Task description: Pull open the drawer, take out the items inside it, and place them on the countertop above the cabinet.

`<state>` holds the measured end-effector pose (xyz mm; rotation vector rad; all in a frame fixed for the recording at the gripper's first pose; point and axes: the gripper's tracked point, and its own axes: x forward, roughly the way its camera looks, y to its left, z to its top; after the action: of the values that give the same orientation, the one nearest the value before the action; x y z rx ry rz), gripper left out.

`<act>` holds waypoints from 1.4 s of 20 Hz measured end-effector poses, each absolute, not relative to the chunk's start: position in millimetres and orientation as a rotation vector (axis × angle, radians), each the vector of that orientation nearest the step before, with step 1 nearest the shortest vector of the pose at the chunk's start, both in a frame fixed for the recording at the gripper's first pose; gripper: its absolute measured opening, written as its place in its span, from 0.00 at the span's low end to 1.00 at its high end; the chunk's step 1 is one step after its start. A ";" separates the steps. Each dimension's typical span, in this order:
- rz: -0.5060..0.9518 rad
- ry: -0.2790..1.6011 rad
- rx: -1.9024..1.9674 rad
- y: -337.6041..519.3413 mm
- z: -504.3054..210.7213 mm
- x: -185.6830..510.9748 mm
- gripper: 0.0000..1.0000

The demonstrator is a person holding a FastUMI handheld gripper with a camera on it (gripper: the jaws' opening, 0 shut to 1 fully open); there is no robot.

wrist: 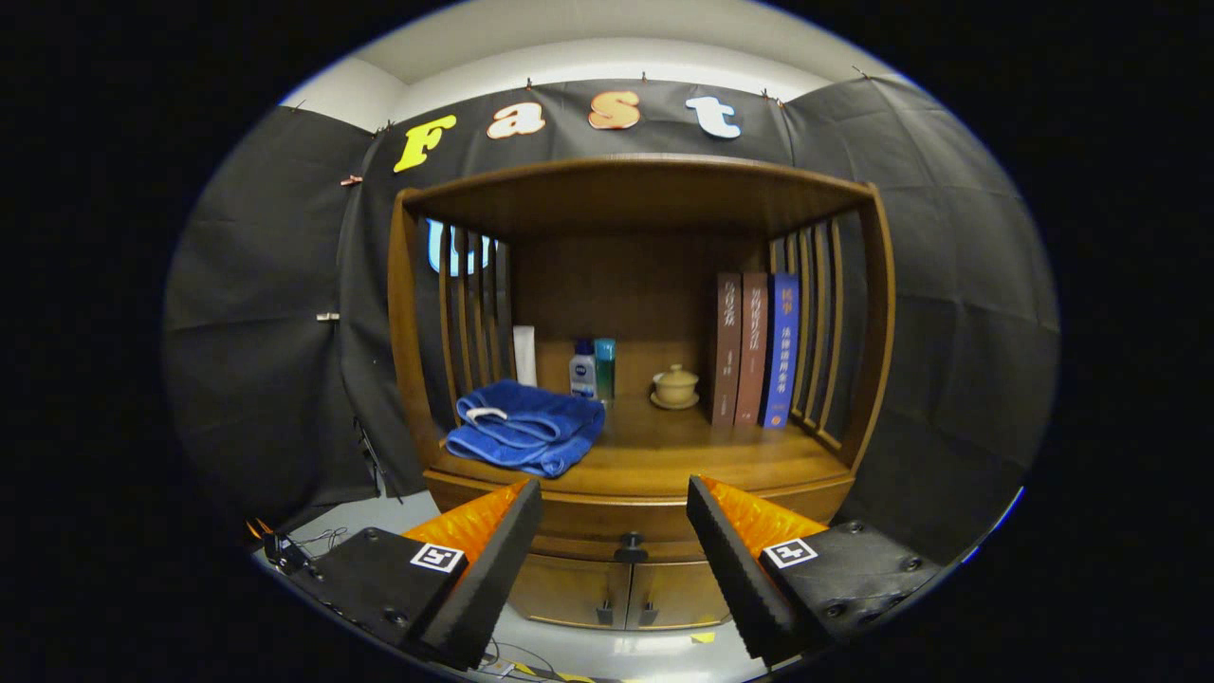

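A wooden cabinet stands ahead of me with its drawer (pixel 569 526) closed under the countertop (pixel 721 455). The drawer's small dark knob (pixel 630 547) sits between my fingers, a little beyond their tips. My gripper (pixel 615 498) is open, with nothing between its fingers. What lies inside the drawer is hidden.
On the countertop lie a folded blue towel (pixel 524 427) at the left, a white tube (pixel 524 355), two small bottles (pixel 593 369), a lidded cup on a saucer (pixel 675 386) and three upright books (pixel 756 349) at the right. Slatted side walls and a roof enclose the shelf. Two small doors (pixel 616 593) are below the drawer.
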<state>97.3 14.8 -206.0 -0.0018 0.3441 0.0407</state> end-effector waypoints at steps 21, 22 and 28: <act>-0.066 0.691 -0.019 -9.5 -402.5 159.1 0.42; -0.066 0.702 -0.030 -9.6 -405.3 158.1 0.37; -0.064 0.708 -0.009 -9.6 -404.5 156.0 0.32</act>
<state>156.0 -9.6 -404.5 -0.0092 0.7084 -0.0643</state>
